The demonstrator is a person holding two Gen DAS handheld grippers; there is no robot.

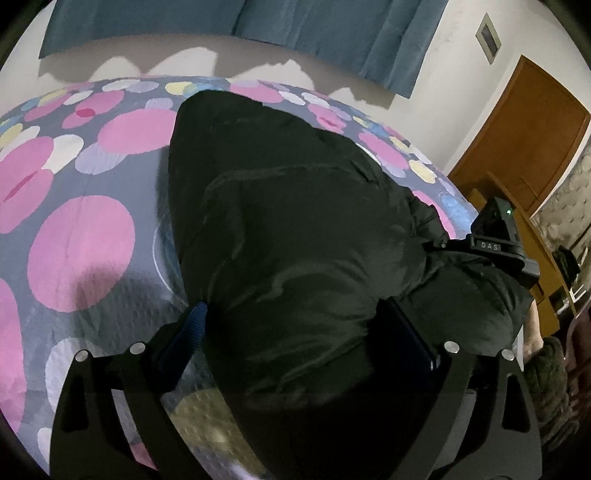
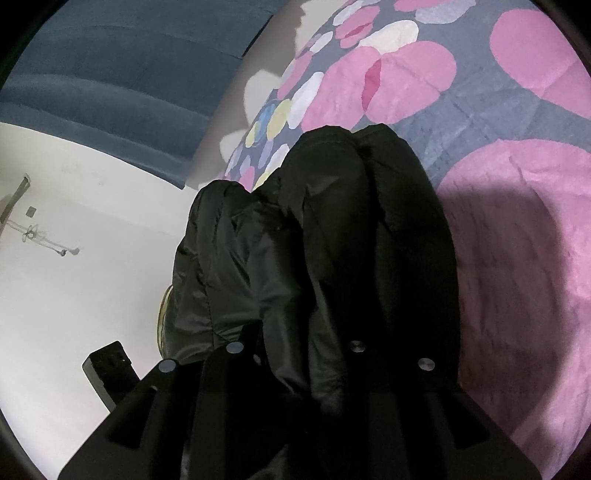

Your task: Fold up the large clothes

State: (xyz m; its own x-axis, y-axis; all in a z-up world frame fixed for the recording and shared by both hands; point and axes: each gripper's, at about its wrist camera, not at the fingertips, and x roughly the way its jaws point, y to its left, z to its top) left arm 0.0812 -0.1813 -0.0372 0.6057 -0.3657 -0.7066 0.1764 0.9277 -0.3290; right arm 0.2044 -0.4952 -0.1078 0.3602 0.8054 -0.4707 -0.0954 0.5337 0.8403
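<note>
Left gripper (image 1: pixel 291 332): fingers spread wide, blue-ribbed left finger (image 1: pixel 195 325) on one side, dark right finger on the other, with a thick bunch of the black padded jacket (image 1: pixel 280 229) filling the gap between them. Fabric touches both, but whether they actually pinch it or just straddle it, cannot tell from this view.

Right gripper (image 2: pixel 299 354): fingers mostly buried in the jacket's bunched folds (image 2: pixel 332 240). Only the screw heads and finger bases show, fingertips hidden by fabric. Looks closed on a gathered edge of the jacket, folds rising straight out of the grip.

In the left wrist view the right gripper (image 1: pixel 498 236) sits at the jacket's right edge, body marked "DAS", green LED lit, touching the fabric there.

Jacket lies on the bed, on a quilt (image 1: pixel 81 251) with big pink, white, lilac and yellow circles on grey. It runs from the left gripper away toward the far edge of the bed, narrowing at the far end. Its near part is lifted and bunched at both grippers; the far part rests flat on the quilt.

Beyond the bed: pale wall, blue curtain (image 1: pixel 258 26) hanging along the top. To the right, a brown wooden door (image 1: pixel 528 136) and a small framed picture (image 1: pixel 488 37) on the wall above it.
</note>
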